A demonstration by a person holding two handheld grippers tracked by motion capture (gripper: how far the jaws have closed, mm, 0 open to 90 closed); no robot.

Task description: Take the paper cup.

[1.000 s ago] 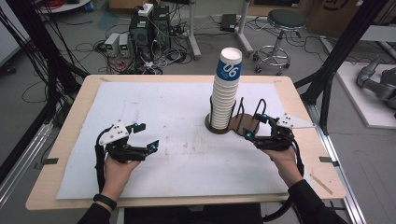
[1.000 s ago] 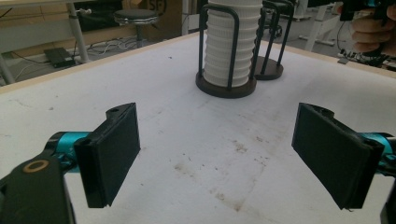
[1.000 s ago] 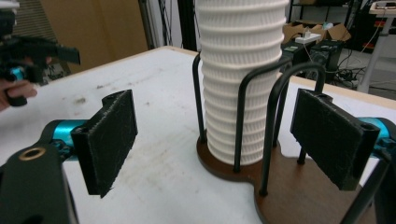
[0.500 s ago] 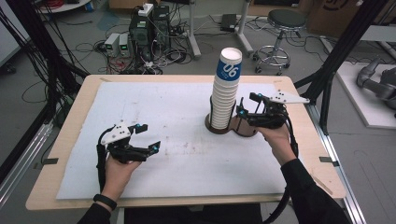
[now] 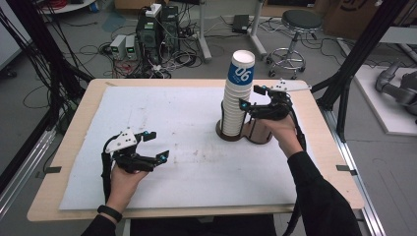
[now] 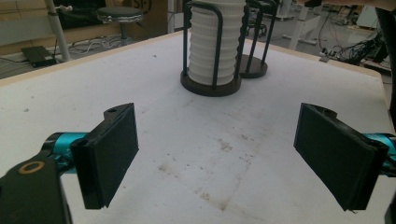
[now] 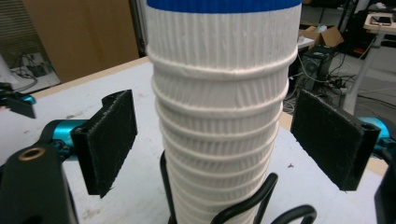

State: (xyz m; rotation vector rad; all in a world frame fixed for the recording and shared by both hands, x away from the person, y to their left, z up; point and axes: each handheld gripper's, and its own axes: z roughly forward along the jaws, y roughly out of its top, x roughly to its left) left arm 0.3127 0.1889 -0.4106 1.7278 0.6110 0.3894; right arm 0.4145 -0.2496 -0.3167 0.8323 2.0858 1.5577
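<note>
1. Two hand-held grippers are at work over the worktop (image 5: 162, 113), which is covered by a white, lightly stained sheet.
2. Stack of paper cups (image 5: 237, 96): ribbed white cups nested upright in a dark wire holder (image 5: 227, 132), standing toward the far right part of the worktop; the top cup carries a blue band printed "06".
3. Second holder (image 5: 259, 133): a like round-based stand just beside the first, on its right, nearer the right edge.
4. Right hand-held gripper (image 5: 247, 97): raised beside the stack at about mid-height, pointing at it from the right. In the right gripper view its jaws stand wide, one on each side of the stack of paper cups (image 7: 219, 121), and neither pad touches the cups.
5. Left hand-held gripper (image 5: 157, 145): held low near the front left part of the worktop, well apart from the stack. Its jaws have just been opening; in the left gripper view they stand wide with nothing between them, bare sheet below.
</note>
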